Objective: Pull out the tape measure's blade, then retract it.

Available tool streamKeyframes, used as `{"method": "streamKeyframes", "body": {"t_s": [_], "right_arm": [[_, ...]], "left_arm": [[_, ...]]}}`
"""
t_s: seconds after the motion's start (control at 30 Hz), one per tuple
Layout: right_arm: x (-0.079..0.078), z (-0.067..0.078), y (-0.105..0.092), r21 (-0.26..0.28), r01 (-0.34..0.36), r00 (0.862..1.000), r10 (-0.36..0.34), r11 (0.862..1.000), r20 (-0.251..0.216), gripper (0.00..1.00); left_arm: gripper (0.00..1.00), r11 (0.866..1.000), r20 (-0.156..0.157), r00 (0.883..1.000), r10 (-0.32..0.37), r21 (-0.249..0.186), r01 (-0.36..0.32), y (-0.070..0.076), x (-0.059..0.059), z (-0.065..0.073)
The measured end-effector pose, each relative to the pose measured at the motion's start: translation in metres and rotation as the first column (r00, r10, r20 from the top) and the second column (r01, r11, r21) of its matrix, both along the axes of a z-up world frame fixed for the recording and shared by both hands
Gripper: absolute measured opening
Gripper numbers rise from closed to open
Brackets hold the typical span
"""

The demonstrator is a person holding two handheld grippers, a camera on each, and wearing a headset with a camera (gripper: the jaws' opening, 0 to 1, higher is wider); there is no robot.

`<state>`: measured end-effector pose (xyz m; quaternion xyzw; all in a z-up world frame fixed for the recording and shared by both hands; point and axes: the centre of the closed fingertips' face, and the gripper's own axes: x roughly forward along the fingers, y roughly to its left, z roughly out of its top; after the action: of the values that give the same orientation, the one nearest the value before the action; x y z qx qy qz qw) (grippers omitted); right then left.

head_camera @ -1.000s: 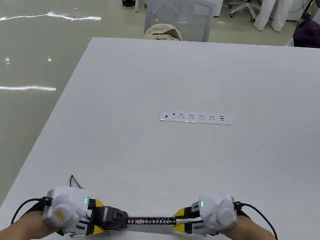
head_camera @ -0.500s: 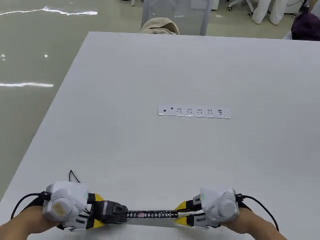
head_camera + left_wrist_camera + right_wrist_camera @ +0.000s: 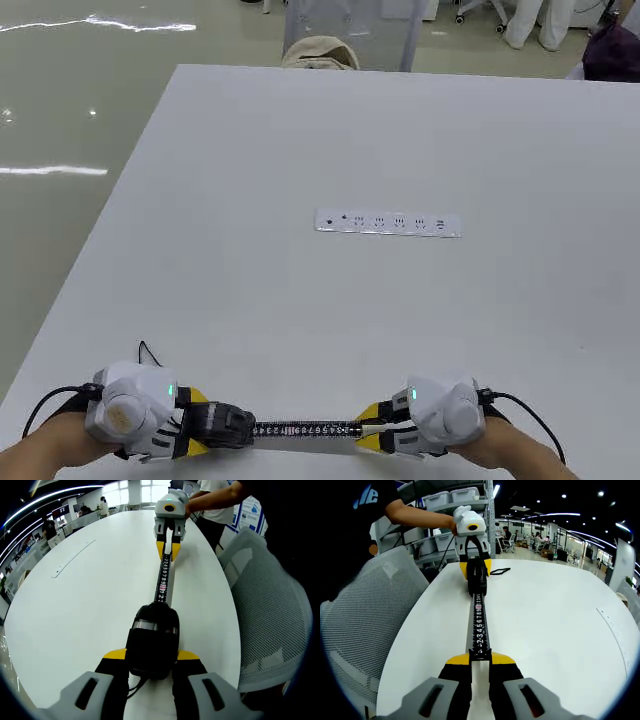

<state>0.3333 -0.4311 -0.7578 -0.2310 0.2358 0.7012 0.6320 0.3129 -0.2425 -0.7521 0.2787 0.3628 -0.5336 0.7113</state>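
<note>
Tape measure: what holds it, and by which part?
Left gripper clamps the tape measure by its case; right gripper pinches the blade at its tip.

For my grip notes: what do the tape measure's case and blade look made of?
Case: black, mostly matte, likely plastic or rubber, with dull highlights. Blade: thin flat dark strip with printed white numerals, probably coated steel, though that stays open.

A broad white table [image 3: 300, 150] carries everything; its top is plain and matte, its left and far edges straight; a long white power strip [image 3: 388, 222] lies flat near the middle, set roughly parallel to the near edge, sockets facing up; a thin black cable [image 3: 148, 352] loops on the surface by the near left corner, well apart from the strip.
</note>
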Motion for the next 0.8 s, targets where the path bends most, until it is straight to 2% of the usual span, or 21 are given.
{"method": "streamKeyframes", "body": {"t_s": [0.8], "right_arm": [[0.0,0.0,-0.012,-0.008,0.002,1.0,-0.002,1.0,0.003,0.09]], "left_arm": [[0.29,1.0,-0.001,1.0,-0.001,0.002,0.001,0.0,-0.001,0.0]]}}
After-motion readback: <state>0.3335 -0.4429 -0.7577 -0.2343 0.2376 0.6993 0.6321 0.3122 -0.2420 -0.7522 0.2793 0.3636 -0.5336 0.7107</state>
